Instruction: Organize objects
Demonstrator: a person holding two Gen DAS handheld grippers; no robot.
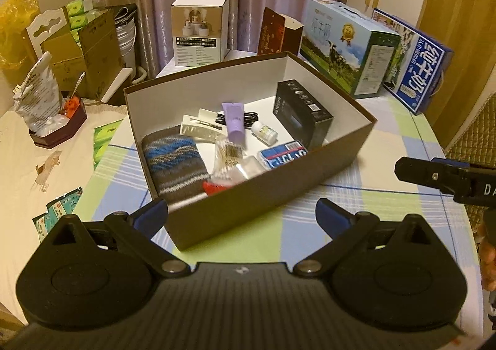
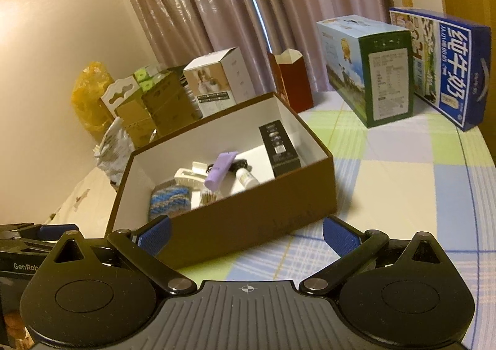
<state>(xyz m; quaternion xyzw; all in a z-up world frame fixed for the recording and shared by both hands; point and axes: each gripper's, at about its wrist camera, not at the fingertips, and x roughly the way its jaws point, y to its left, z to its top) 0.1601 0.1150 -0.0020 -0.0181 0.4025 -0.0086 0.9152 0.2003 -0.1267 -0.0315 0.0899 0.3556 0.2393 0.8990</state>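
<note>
Brown box (image 1: 248, 195) on counter (image 1: 387, 164) already holds sock (image 1: 175, 161), purple tube (image 1: 234, 124), black carton (image 1: 302, 114), small bottle (image 1: 263, 132). Left tongs (image 1: 241, 213) and right tongs (image 2: 246, 234) spread wide, empty. Sorting looks nearly done.

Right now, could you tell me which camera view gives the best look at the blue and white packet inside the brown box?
The left wrist view: it looks down into the brown box, showing the blue and white packet by the near wall. In the right wrist view, the box's near wall hides it entirely.
</note>
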